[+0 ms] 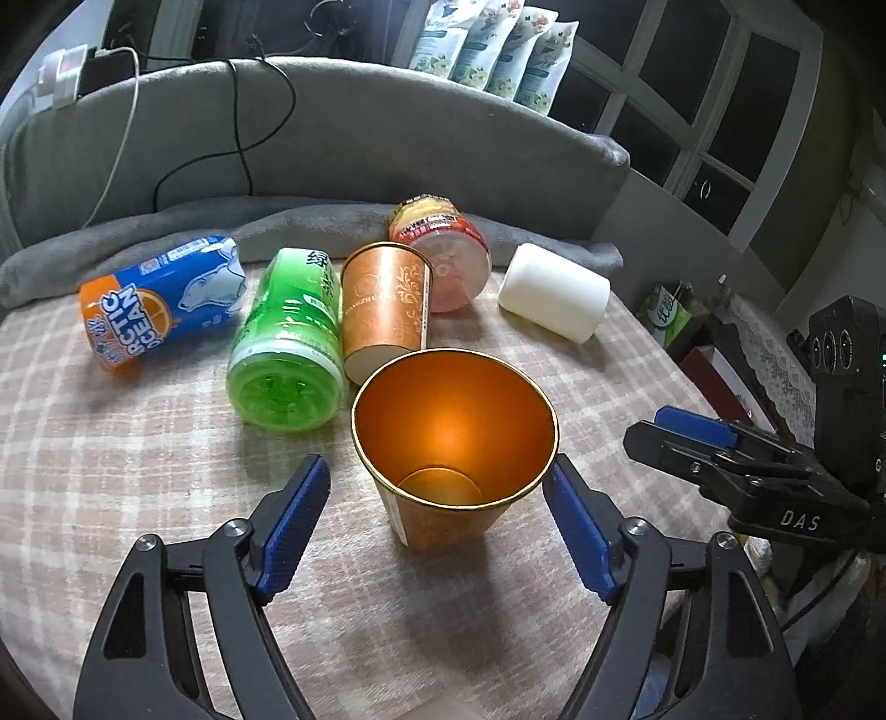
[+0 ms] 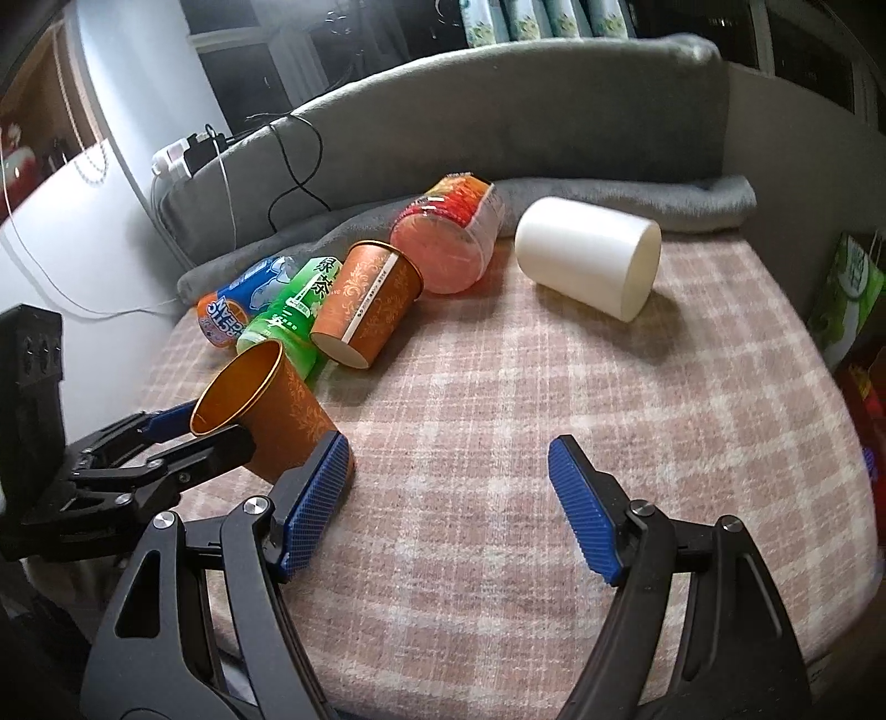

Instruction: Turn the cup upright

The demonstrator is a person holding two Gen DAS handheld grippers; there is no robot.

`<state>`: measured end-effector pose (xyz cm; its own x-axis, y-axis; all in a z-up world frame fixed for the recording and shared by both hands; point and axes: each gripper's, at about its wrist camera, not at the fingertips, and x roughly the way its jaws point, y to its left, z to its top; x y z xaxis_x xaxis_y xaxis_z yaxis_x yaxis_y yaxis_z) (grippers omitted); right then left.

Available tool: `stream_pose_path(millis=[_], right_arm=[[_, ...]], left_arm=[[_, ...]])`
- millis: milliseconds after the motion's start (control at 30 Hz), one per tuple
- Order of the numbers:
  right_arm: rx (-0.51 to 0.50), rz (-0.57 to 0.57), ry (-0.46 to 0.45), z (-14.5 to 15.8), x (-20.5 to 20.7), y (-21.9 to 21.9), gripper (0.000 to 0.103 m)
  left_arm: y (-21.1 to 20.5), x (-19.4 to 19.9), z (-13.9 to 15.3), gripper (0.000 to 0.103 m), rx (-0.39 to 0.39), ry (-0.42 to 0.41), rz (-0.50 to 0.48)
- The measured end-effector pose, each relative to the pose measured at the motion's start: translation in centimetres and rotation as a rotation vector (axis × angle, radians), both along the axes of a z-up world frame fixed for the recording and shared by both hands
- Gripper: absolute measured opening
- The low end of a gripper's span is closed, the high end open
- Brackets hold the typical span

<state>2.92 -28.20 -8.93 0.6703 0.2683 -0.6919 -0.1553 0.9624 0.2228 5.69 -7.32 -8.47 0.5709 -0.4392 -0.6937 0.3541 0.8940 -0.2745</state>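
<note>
Two grippers noted, both with jaws spread wide. Left gripper point(image 1: 437, 531) found straddling an orange paper cup point(image 1: 451, 443), mouth up and leaning a little; right pad seen at the cup's rim, contact not certain, left pad well apart, nothing clamped. Right gripper point(image 2: 448, 498) found holding nothing, over bare cloth, its left pad just in front of that cup's base point(image 2: 277, 421).

Behind the cup, lying on their sides in a row: blue and orange can point(image 1: 160, 302), green bottle point(image 1: 288, 343), second orange paper cup point(image 1: 385, 310) touching the green bottle, red and pink bottle point(image 1: 443, 255), then a white cup point(image 1: 554, 291) set apart to the right.

Recorded as resting on a pink and white checked cloth point(image 2: 498, 415), backed by a grey cushion point(image 1: 332, 138) with a folded grey blanket point(image 1: 310, 227) along its foot. Black cable point(image 1: 243, 144) draped over the cushion, power strip point(image 2: 183, 158) at its corner. Printed pouches point(image 1: 493, 50) lined up behind, beside dark window panes point(image 1: 720, 111).
</note>
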Motion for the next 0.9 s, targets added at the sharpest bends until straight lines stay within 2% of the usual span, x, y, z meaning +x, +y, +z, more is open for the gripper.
stream_pose_path(millis=[200, 267, 333, 667, 800, 900], right_arm=[[-0.054, -0.001, -0.06, 0.8, -0.3, 1.1, 0.078], [-0.068, -0.001, -0.081, 1.1, -0.4, 1.4, 0.081], [-0.077, -0.003, -0.112, 1.6, -0.8, 1.6, 0.088], [-0.078, -0.015, -0.166, 2.6, -1.4, 2.0, 0.088], [-0.081, -0.023, -0.193, 3.0, -1.9, 2.1, 0.088], [-0.08, -0.029, -0.207, 3.3, -2.2, 2.2, 0.088]], left_arm=[[0.4, -0.9, 0.7, 0.08, 0.01, -0.029, 0.005], [0.6, -1.2, 1.0, 0.08, 0.013, -0.04, 0.01], [0.9, -1.7, 1.3, 0.08, 0.018, -0.055, 0.015], [2.9, -3.2, 2.0, 0.08, -0.006, -0.105, 0.089], [3.7, -4.3, 2.8, 0.08, 0.016, -0.185, 0.14], [4.1, -5.3, 3.9, 0.08, 0.056, -0.28, 0.196]])
